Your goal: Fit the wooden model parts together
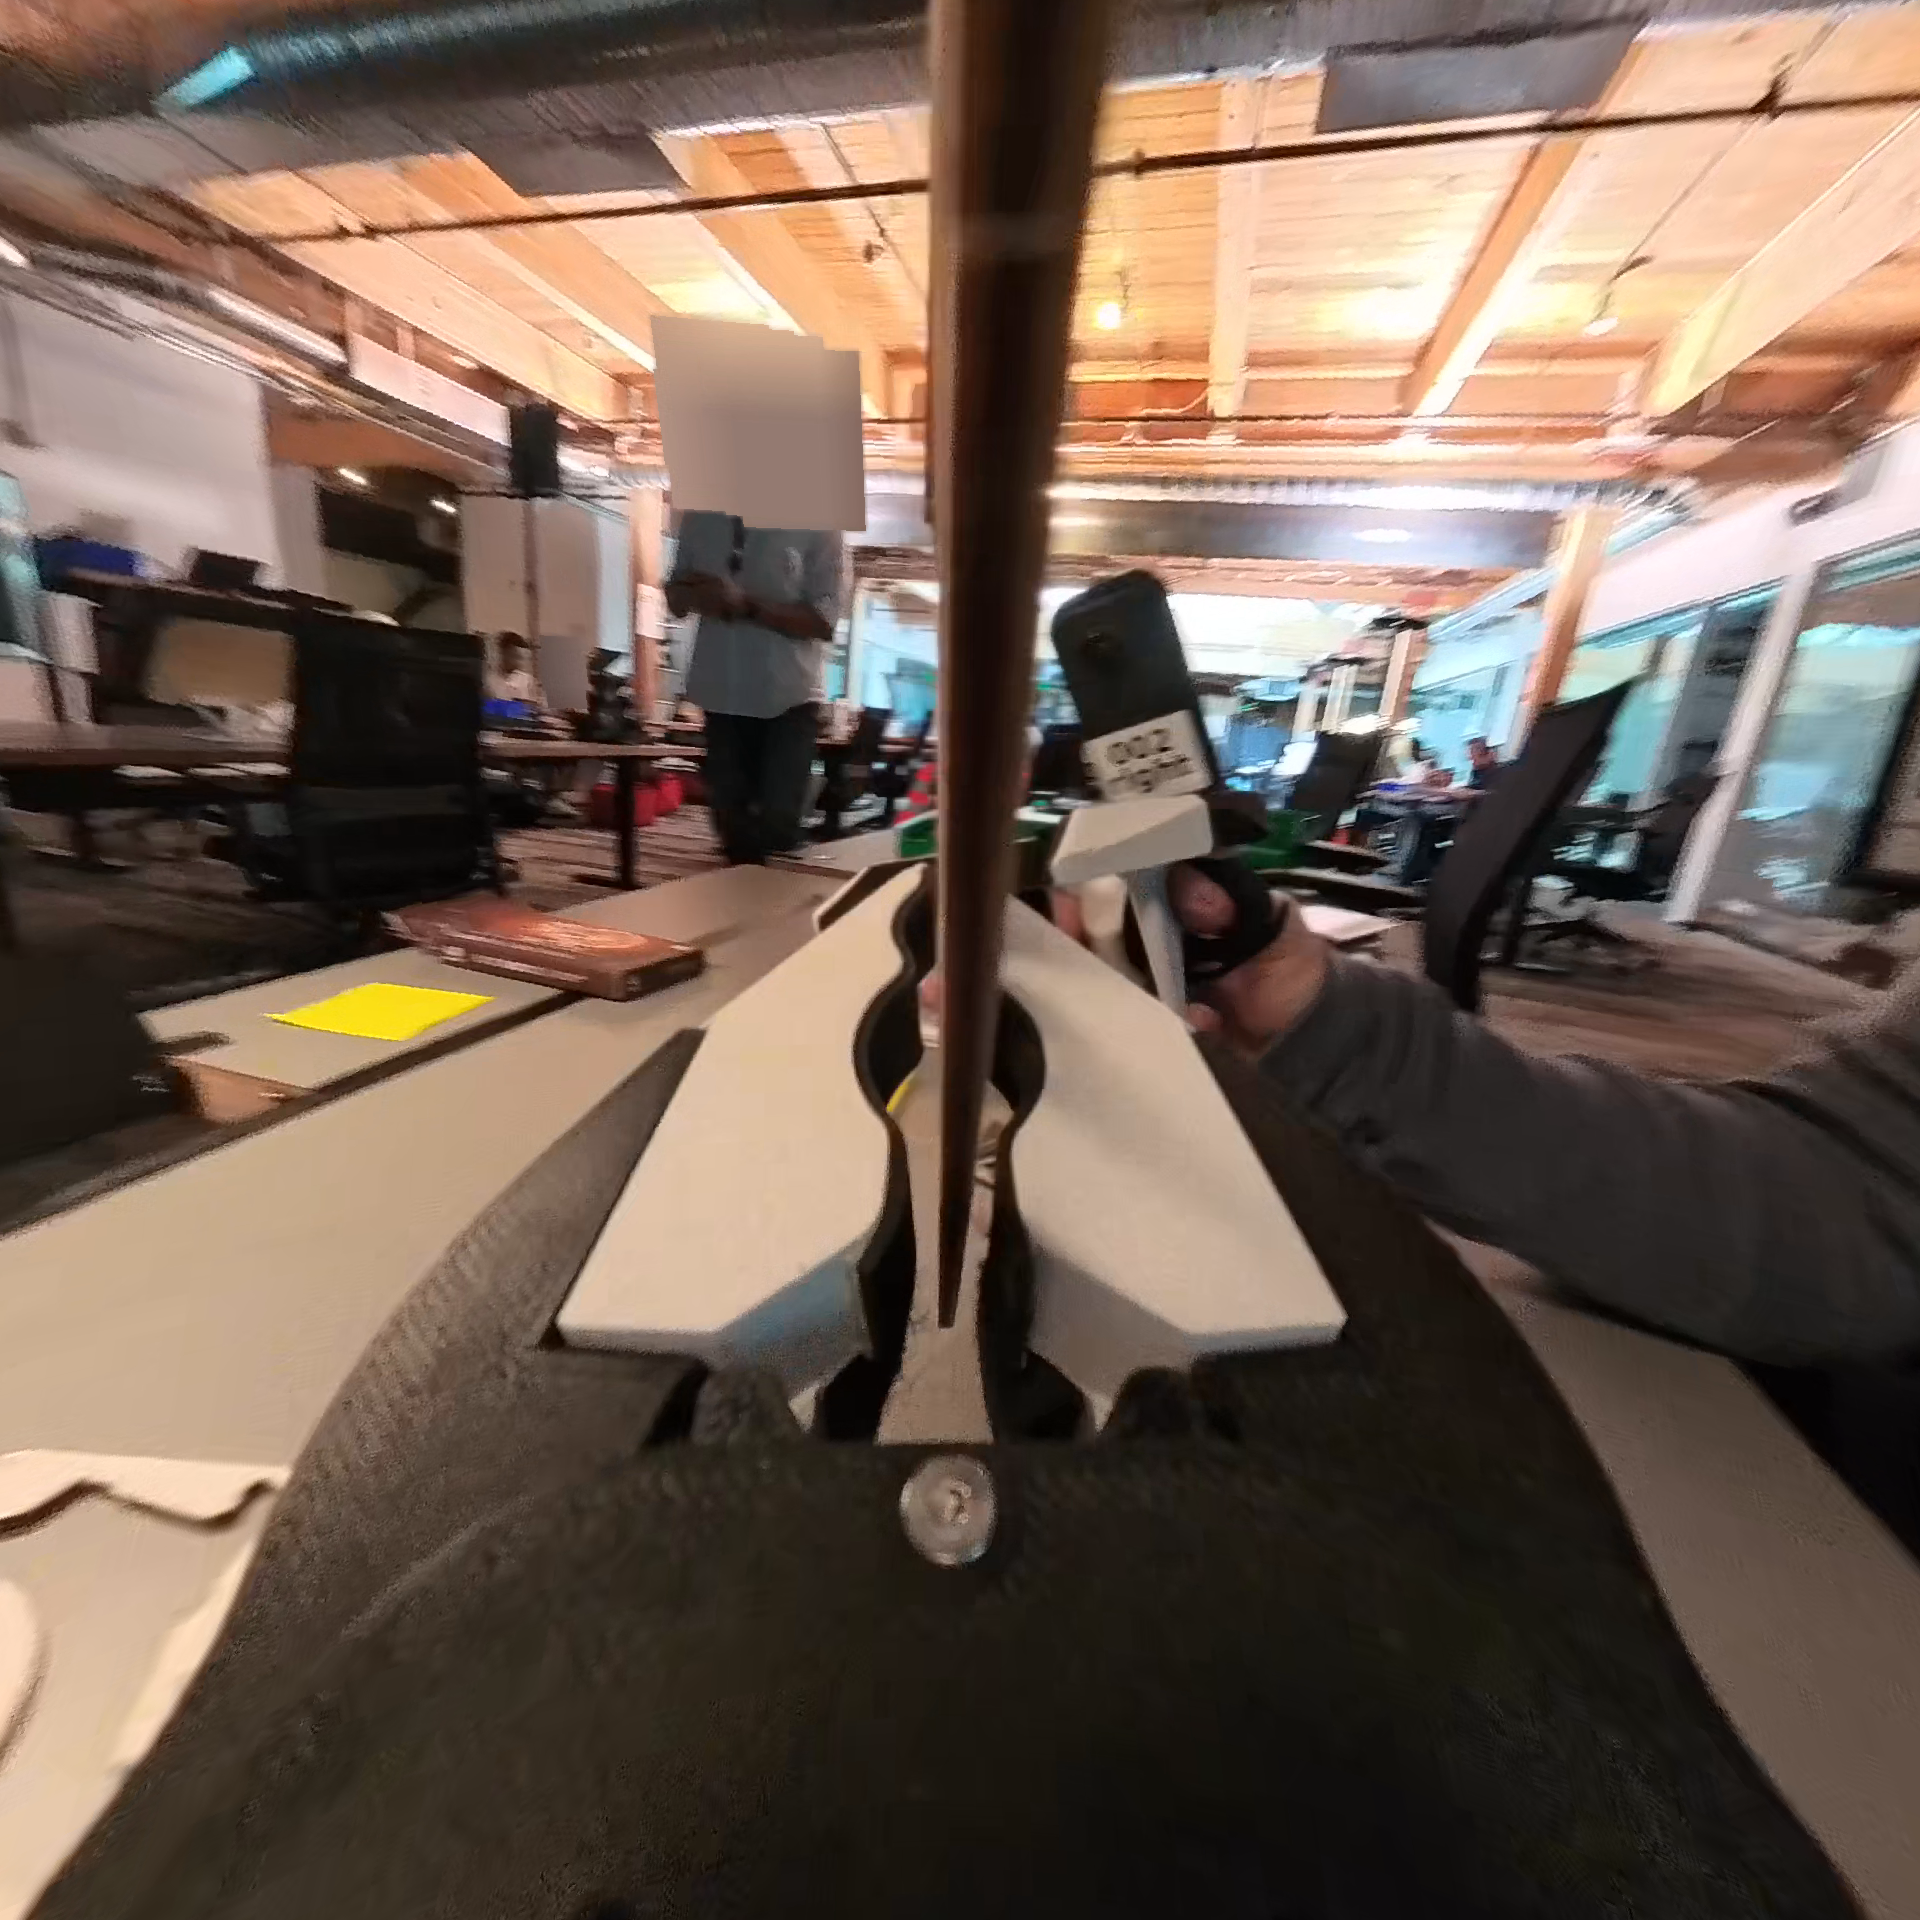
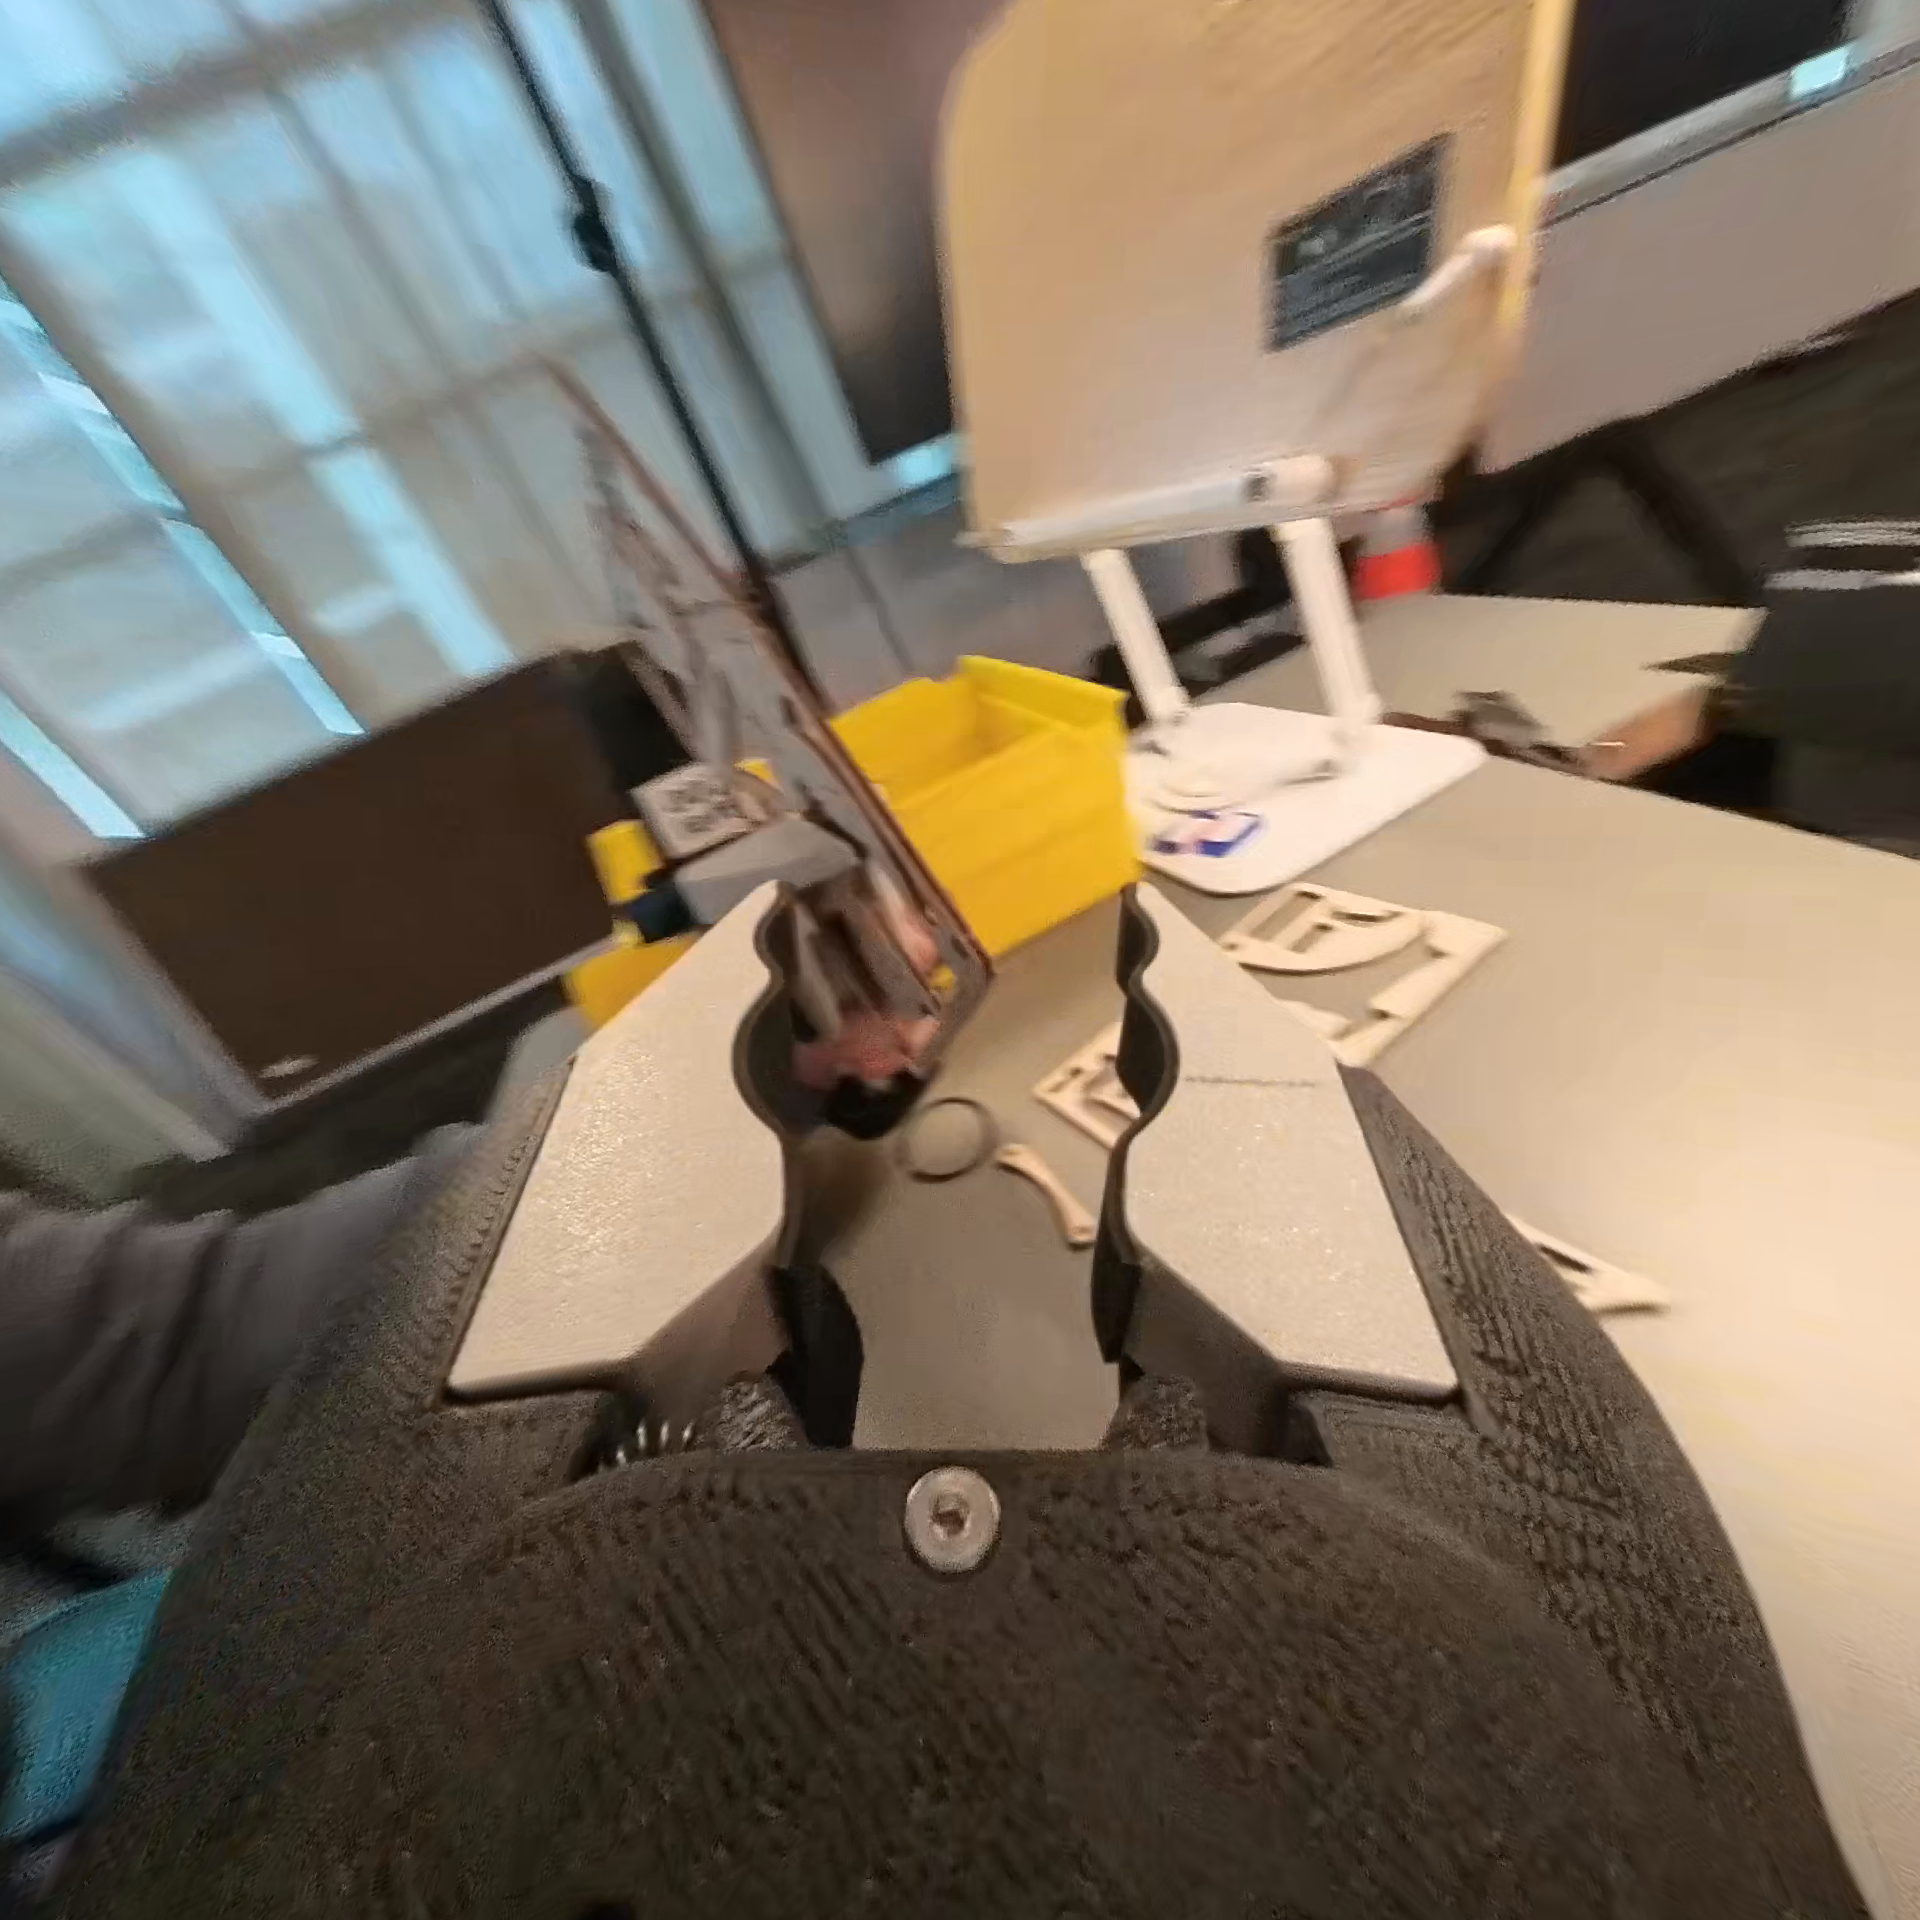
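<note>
The left gripper is closed on a thin wooden sheet, seen edge-on, which rises straight up from between its jaws and out of the top of the left wrist view. The right gripper is spread wide with nothing in it. Just past its left fingertip stands the same sheet, clamped low, with cut-outs through it. Below and ahead of the open jaws, a small ring and a curved strip lie on the grey table; a little farther right are pale cut-out frames. Beyond sits a yellow bin. The sheet looks light, stiff and likely brittle along its thin ribs; a solid edge near the left gripper's hold seems the safest place to grasp.
</note>
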Action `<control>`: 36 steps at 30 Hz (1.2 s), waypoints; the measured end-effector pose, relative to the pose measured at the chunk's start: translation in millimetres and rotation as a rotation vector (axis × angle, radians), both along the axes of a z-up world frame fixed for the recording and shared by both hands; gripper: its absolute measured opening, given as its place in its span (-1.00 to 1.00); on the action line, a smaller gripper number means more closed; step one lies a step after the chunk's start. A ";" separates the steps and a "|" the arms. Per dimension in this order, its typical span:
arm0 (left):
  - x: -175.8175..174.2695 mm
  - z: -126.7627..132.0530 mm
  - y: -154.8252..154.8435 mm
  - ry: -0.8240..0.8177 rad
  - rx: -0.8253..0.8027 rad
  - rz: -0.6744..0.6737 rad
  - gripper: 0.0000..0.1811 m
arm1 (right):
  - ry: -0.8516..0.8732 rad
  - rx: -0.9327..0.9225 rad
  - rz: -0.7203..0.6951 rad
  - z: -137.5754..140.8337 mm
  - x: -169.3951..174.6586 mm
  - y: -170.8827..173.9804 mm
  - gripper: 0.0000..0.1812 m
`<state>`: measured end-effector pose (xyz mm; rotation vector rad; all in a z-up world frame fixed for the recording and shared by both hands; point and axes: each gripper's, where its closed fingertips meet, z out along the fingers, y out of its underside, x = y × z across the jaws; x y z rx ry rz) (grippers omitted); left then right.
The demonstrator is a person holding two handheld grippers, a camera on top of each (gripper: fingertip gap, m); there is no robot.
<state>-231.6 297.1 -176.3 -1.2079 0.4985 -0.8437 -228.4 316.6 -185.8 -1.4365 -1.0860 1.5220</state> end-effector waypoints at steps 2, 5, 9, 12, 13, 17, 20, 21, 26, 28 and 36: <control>5.0 -0.1 -3.2 -0.052 -0.040 -0.089 -0.98 | 0.015 -0.060 0.122 0.8 2.2 -12.4 -0.42; 8.3 -2.6 -3.4 -0.090 -0.083 -0.152 -0.98 | -0.024 -0.076 0.194 -9.0 1.7 -20.7 -0.52; 13.7 -6.2 -2.1 -0.084 -0.117 -0.177 -0.99 | 0.003 -0.096 0.266 -4.9 1.7 -32.2 -0.71; 19.3 -6.0 -4.2 -0.087 -0.128 -0.213 -0.99 | -0.022 -0.072 0.248 -9.3 1.6 -30.6 -1.00; 19.0 -6.3 -0.8 -0.093 -0.136 -0.193 -0.97 | -0.025 -0.054 0.222 -9.7 1.7 -27.6 -1.00; 10.7 -7.2 6.0 -0.130 -0.138 -0.136 -0.81 | 0.031 -0.074 0.172 0.8 7.3 -17.2 -1.00; 3.8 -3.5 3.6 -0.185 -0.156 -0.176 -0.85 | 0.107 -0.074 0.118 11.9 17.0 -4.5 -1.00; 4.6 -3.8 3.3 -0.186 -0.165 -0.187 -0.89 | 0.131 -0.080 0.115 15.6 19.9 -2.8 -1.00; 11.7 -4.2 4.2 -0.155 -0.168 -0.187 -0.98 | 0.221 -0.123 0.103 25.3 26.4 3.5 -1.00; 10.3 -2.5 6.2 -0.156 -0.154 -0.154 -0.98 | 0.226 -0.135 0.046 23.8 23.8 11.2 -0.77; 8.4 -3.5 14.3 -0.224 -0.191 -0.137 -0.99 | 0.136 -0.152 0.031 4.2 8.1 9.4 -0.83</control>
